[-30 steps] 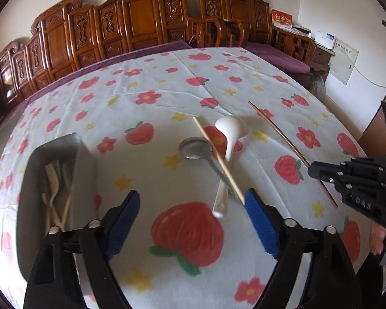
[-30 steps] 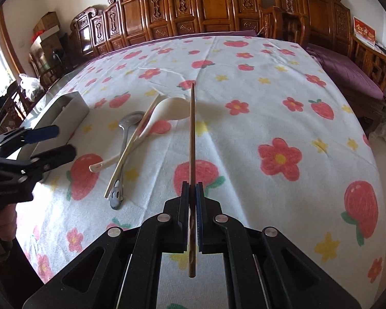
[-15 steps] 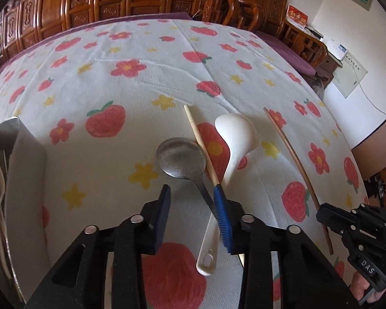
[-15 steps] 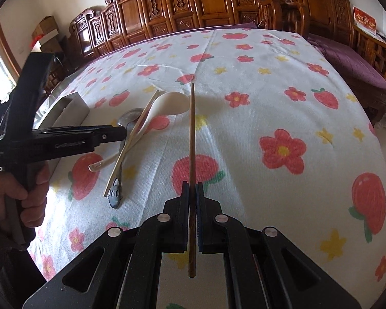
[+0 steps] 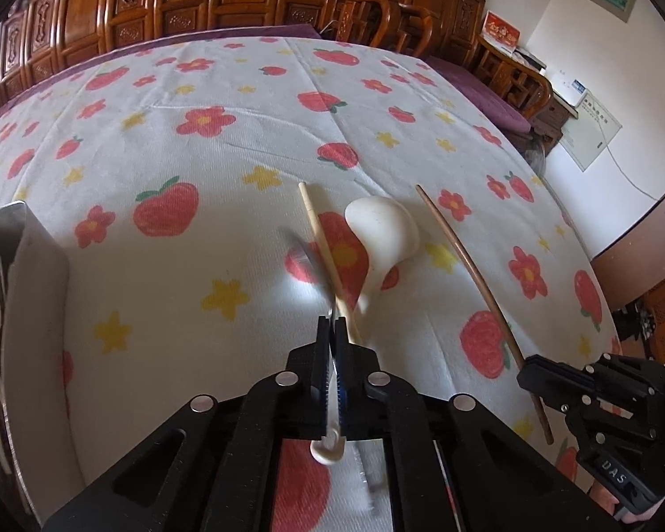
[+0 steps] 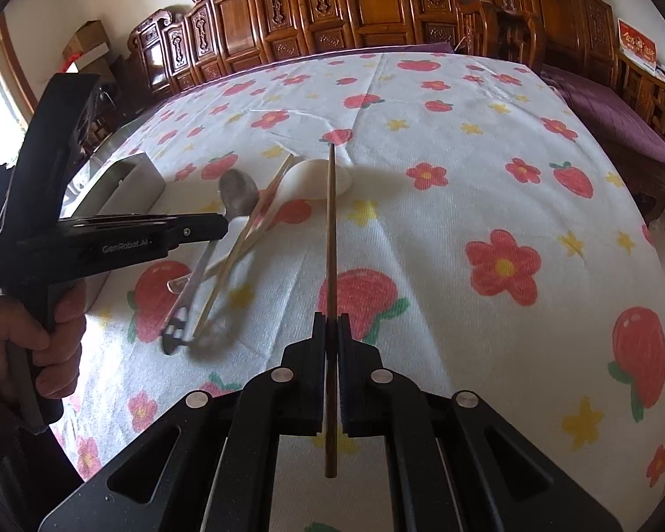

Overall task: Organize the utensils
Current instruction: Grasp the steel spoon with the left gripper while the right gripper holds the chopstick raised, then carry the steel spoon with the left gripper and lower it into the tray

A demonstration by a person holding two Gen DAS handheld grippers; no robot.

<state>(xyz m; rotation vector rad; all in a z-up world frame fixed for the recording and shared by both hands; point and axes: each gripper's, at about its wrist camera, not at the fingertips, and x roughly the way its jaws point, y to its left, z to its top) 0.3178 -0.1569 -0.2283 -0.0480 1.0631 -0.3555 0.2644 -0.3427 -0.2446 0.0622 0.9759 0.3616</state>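
My left gripper (image 5: 331,332) has its jaws closing tight on the thin handle of the metal spoon (image 6: 238,188); its bowl shows blurred in the left wrist view. From the right wrist view the left gripper (image 6: 221,226) grips near the spoon's neck. Beside the metal spoon lie a pale chopstick (image 5: 321,244) and a white ceramic spoon (image 5: 381,226), both on the cloth. My right gripper (image 6: 331,323) is shut on a dark brown chopstick (image 6: 331,230) that points away over the table; it also shows as the dark chopstick (image 5: 479,279) on the right of the left wrist view.
A metal utensil box (image 5: 26,275) stands at the left edge of the table with white utensils and chopsticks inside; the same box (image 6: 128,186) lies behind the left gripper. A strawberry-print cloth (image 6: 487,177) covers the table. Carved wooden chairs line the far side. A hand (image 6: 44,332) holds the left gripper.
The left gripper moved forward and down over the utensils and its jaws went from wide open to shut on the metal spoon's handle. The right gripper kept still with its chopstick.
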